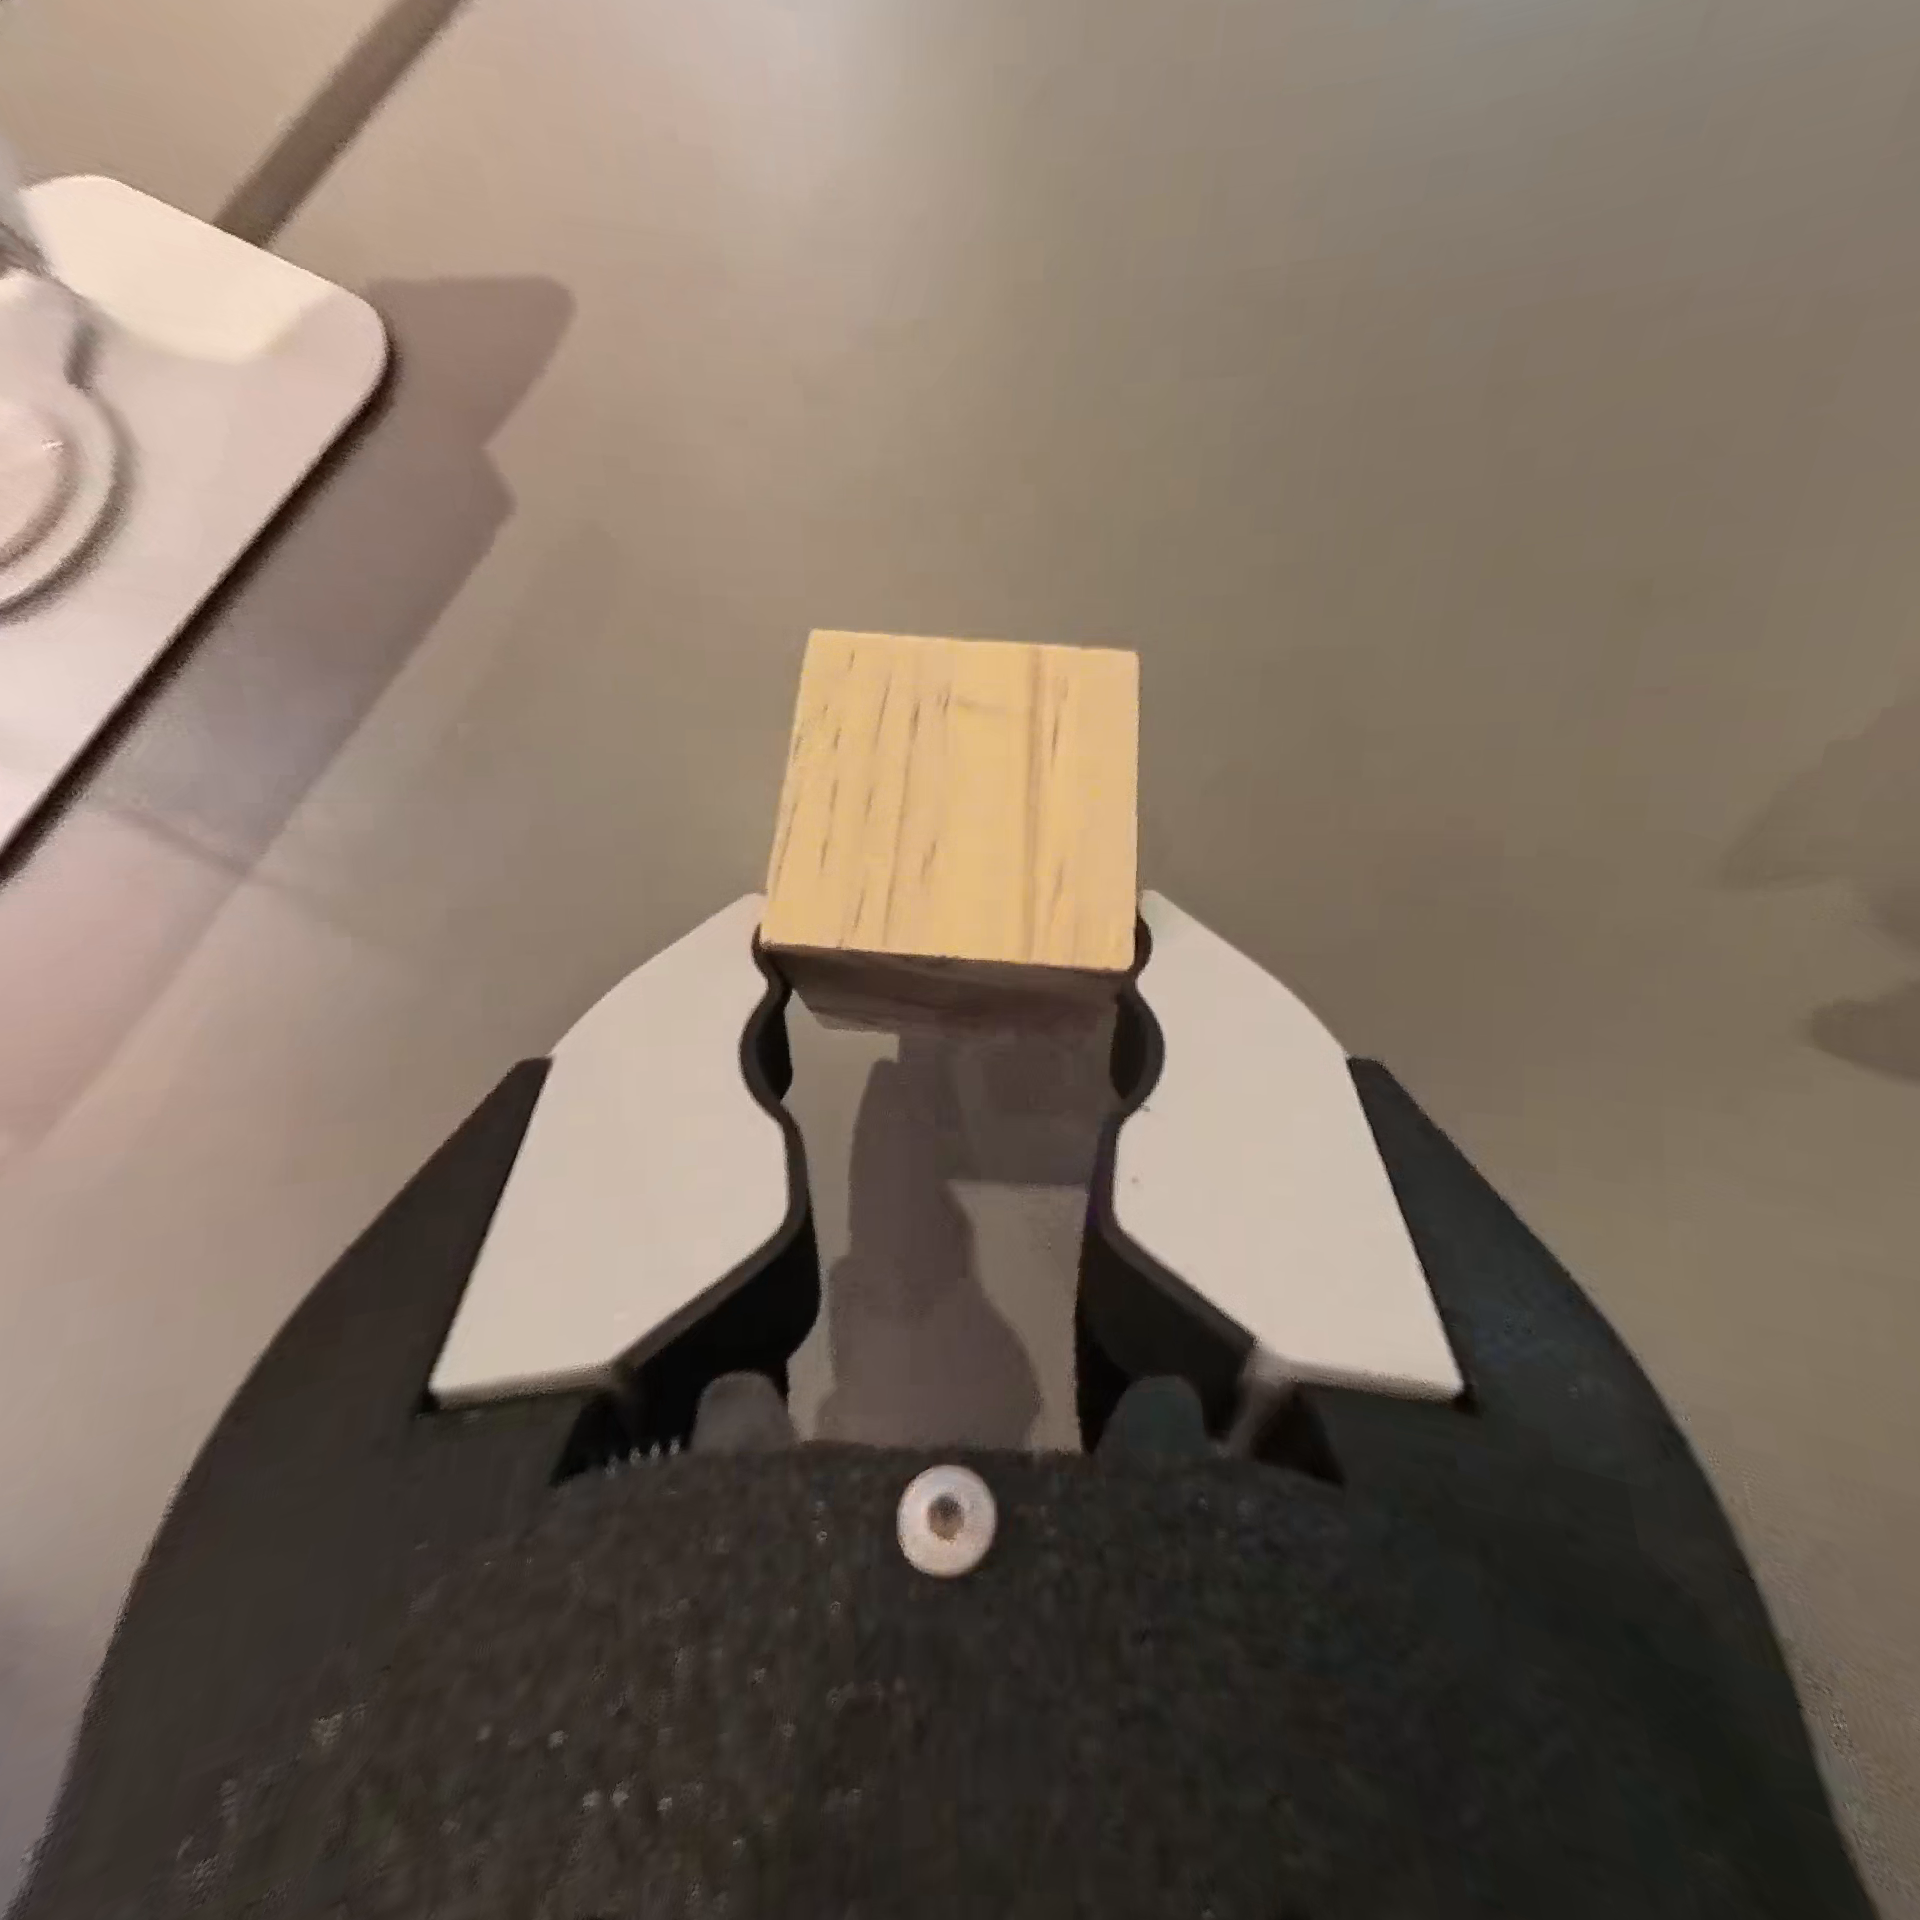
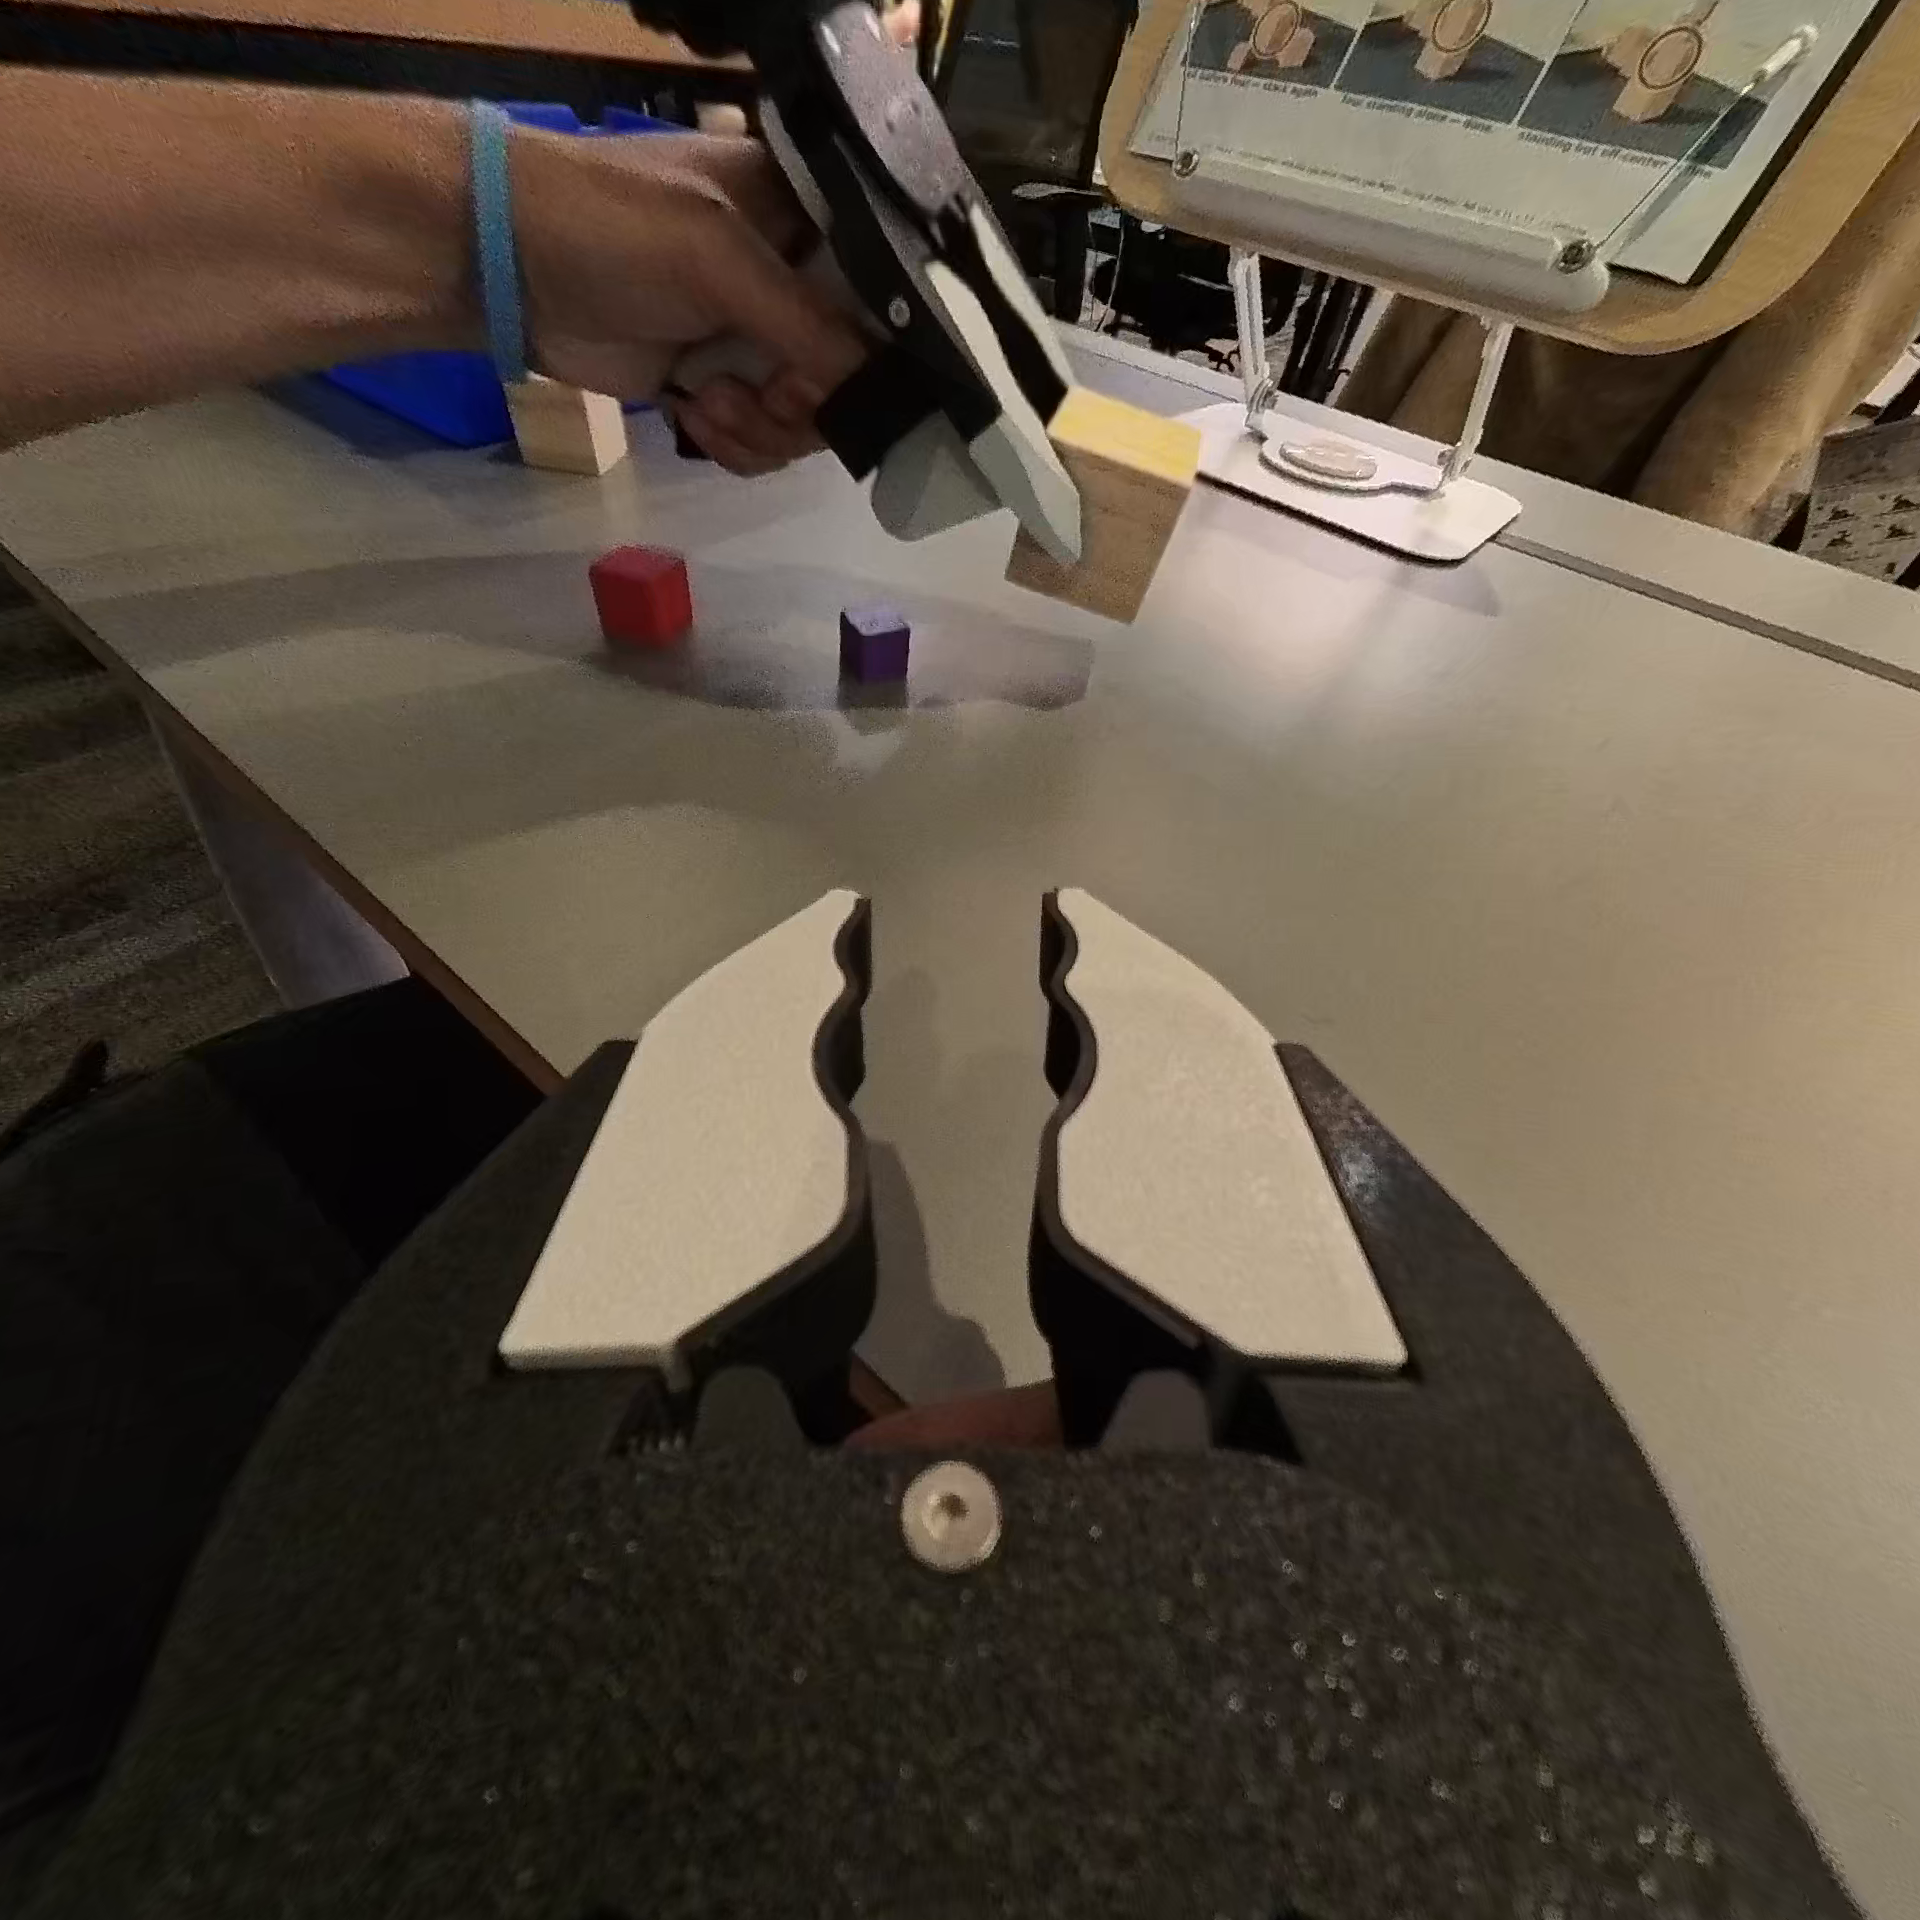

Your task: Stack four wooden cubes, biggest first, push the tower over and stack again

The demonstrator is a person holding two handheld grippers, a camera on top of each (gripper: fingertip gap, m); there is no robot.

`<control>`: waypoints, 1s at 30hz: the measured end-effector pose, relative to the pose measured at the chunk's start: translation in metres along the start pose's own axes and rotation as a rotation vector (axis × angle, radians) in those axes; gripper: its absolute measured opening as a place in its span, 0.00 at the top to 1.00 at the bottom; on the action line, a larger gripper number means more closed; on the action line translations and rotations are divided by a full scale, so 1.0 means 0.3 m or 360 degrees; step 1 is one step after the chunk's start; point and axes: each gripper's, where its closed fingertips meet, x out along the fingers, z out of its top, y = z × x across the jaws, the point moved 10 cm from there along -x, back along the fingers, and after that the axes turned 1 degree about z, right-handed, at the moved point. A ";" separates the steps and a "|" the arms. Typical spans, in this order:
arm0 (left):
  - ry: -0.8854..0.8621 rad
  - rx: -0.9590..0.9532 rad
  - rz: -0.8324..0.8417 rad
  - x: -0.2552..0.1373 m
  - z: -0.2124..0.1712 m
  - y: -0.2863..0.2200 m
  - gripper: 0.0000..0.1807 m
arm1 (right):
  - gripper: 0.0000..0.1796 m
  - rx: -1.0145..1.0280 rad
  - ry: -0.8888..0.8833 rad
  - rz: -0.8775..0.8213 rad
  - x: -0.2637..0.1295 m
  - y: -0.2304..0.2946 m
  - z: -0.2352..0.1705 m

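Gripping the big wooden cube (image 2: 1117, 509) above the table (image 2: 1351, 831), the left gripper (image 1: 951, 961) is hovering beyond the purple cube (image 2: 874, 644); the right gripper (image 2: 956, 914) is waiting narrowly parted, holding nothing, near the table edge.

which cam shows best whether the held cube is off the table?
Right wrist view. It sees the cube side-on in the left gripper, tilted, clear of the table, with its shadow below. Left wrist view shows only the cube's top and near face between the fingertips, so the height is unclear.
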 end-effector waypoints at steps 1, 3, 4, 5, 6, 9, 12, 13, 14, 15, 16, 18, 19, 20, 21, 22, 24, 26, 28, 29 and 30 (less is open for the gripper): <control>0.0012 -0.0004 -0.0014 0.016 -0.003 0.006 0.67 | 0.83 0.0001 -0.0003 0.0002 -0.002 0.000 0.002; 0.0021 -0.0021 -0.0060 0.042 -0.011 0.013 0.67 | 0.83 -0.0010 -0.0009 0.0003 -0.005 0.003 0.005; 0.0026 -0.0019 -0.0077 0.054 -0.017 0.014 0.67 | 0.83 -0.0017 -0.0008 0.0004 -0.005 0.005 0.006; 0.0043 -0.0018 -0.0098 0.065 -0.026 0.014 0.67 | 0.83 -0.0022 -0.0007 0.0007 -0.004 0.007 0.007; 0.0074 -0.0023 -0.0118 0.077 -0.037 0.014 0.67 | 0.83 -0.0024 -0.0006 0.0010 -0.003 0.008 0.006; 0.0093 -0.0060 -0.0124 0.082 -0.064 0.016 0.65 | 0.83 -0.0025 0.0010 0.0025 0.004 0.010 -0.001; 0.0046 -0.0133 -0.0157 0.017 -0.063 0.021 0.57 | 0.83 -0.0008 0.0027 0.0039 0.009 0.010 -0.010; 0.0029 -0.0118 -0.0146 -0.028 -0.059 0.021 0.57 | 0.83 0.0003 0.0033 0.0047 0.011 0.010 -0.012; 0.0031 -0.0093 -0.0130 -0.081 -0.054 0.021 0.57 | 0.83 0.0010 0.0038 0.0055 0.013 0.012 -0.014; 0.0062 -0.0062 -0.0113 -0.139 -0.052 0.021 0.57 | 0.83 0.0013 0.0043 0.0061 0.016 0.015 -0.014; 0.0132 -0.0017 -0.0071 -0.199 -0.053 0.025 0.57 | 0.83 0.0009 0.0049 0.0065 0.019 0.019 -0.015; 0.0396 0.0125 0.0122 -0.310 -0.070 0.047 0.57 | 0.83 -0.0009 0.0061 0.0077 0.025 0.029 -0.017; 0.0564 0.0210 0.0224 -0.355 -0.086 0.062 0.57 | 0.83 -0.0020 0.0068 0.0085 0.030 0.036 -0.018; 0.0722 0.0271 0.0297 -0.391 -0.105 0.076 0.58 | 0.83 -0.0032 0.0074 0.0093 0.034 0.043 -0.018; 0.0872 0.0292 0.0318 -0.417 -0.126 0.089 0.58 | 0.83 -0.0046 0.0081 0.0101 0.039 0.049 -0.019; 0.1014 0.0293 0.0322 -0.432 -0.149 0.102 0.58 | 0.83 -0.0062 0.0088 0.0108 0.043 0.056 -0.019; 0.1249 0.0321 0.0337 -0.443 -0.198 0.130 0.59 | 0.83 -0.0100 0.0097 0.0118 0.049 0.066 -0.020; 0.1394 0.0332 0.0355 -0.435 -0.240 0.161 0.59 | 0.83 -0.0128 0.0101 0.0122 0.052 0.072 -0.022; 0.1478 0.0310 0.0363 -0.416 -0.273 0.194 0.59 | 0.83 -0.0137 0.0106 0.0128 0.053 0.075 -0.026; 0.1515 0.0291 0.0366 -0.404 -0.290 0.211 0.59 | 0.83 -0.0138 0.0109 0.0131 0.054 0.075 -0.028; 0.1550 0.0264 0.0361 -0.392 -0.306 0.225 0.59 | 0.83 -0.0139 0.0111 0.0133 0.054 0.074 -0.029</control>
